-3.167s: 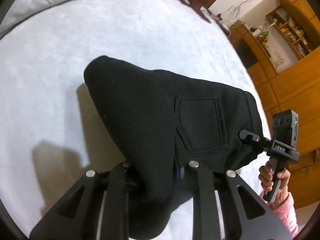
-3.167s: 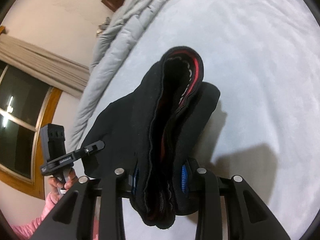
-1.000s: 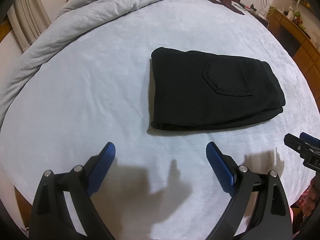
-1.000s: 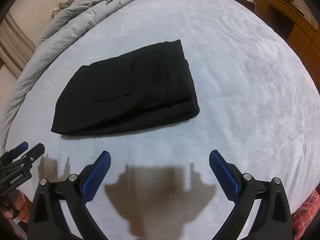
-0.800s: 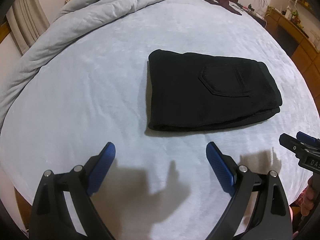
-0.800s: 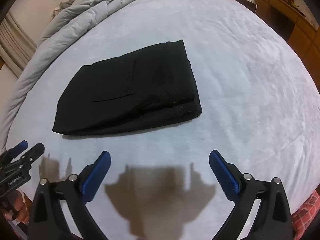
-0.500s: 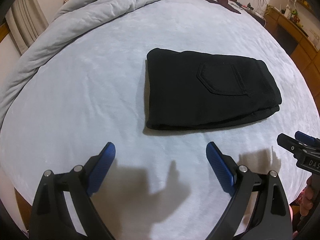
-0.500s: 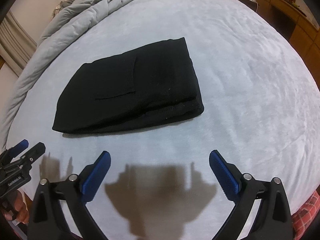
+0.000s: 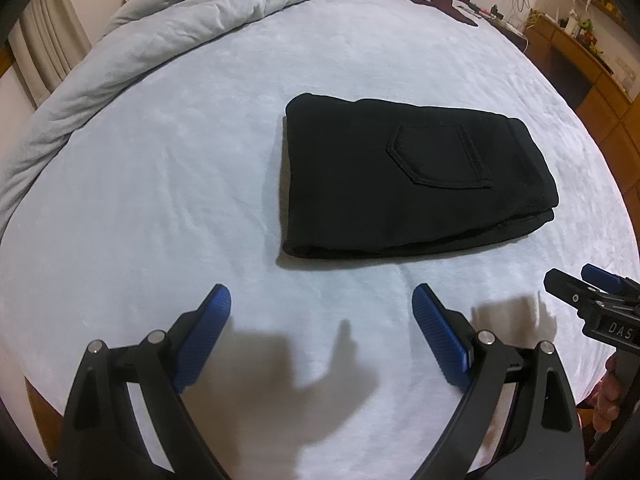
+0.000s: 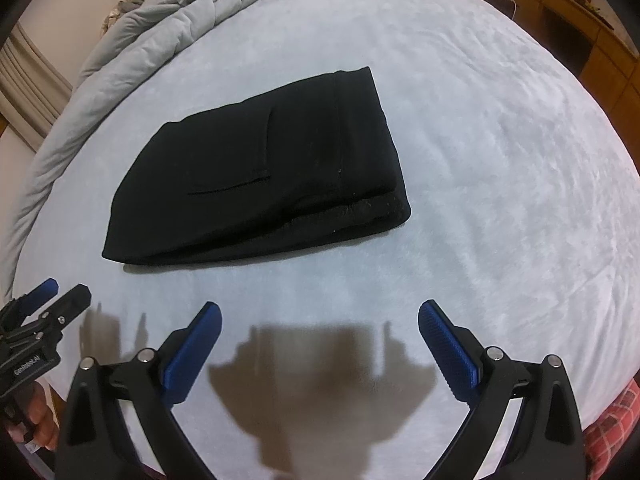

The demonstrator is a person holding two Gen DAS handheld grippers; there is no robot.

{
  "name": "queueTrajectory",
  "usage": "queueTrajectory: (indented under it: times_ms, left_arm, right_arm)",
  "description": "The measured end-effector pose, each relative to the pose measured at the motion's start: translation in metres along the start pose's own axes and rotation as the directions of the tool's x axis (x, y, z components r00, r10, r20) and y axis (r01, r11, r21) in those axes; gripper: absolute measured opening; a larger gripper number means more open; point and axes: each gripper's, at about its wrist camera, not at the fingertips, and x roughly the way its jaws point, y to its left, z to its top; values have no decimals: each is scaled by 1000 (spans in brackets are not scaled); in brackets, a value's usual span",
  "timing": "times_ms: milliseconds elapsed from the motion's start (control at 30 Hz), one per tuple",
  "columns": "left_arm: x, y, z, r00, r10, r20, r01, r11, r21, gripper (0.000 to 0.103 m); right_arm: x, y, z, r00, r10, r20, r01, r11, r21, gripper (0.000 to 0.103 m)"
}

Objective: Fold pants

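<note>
Pants folded, both tools hanging free above the bed

Pants [image 9: 408, 184] are lying as a compact black bundle on the pale blue bed [image 9: 168, 168], with one back pocket [image 9: 440, 156] facing up. The left hand-held gripper [image 9: 322, 332] is hovering over bare sheet on the near side of the bundle, its blue pads spread wide and grasping nothing. The right hand-held gripper [image 10: 320, 340] is doing the same just beside it, also spread apart and empty, not touching the cloth. A grey duvet [image 9: 192, 12] is bunched along the far edge of the bed, well apart from the pants.

Judging from this, the folding is looking finished or almost finished. The risk now is in any further touch. In the right wrist view the layers at the near right corner [image 10: 372, 216] are sitting a little uneven, so a pad that is catching only the top layer could be pulling it open and spoiling the stack. The thick fabric may also be springing up slowly by itself, because nothing is pressing it. A careless sweep low over the bundle could be dragging it on the soft sheet.
</note>
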Motion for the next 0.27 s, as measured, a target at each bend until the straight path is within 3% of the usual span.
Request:
queueTrajectory:
  times_ms: [267]
  left_arm:
    - [1,-3,0,1000,2,-6,-2,1000,2,92]
  right_arm:
    - [3,-3,0,1000,3,-8,-3,1000,6,99]
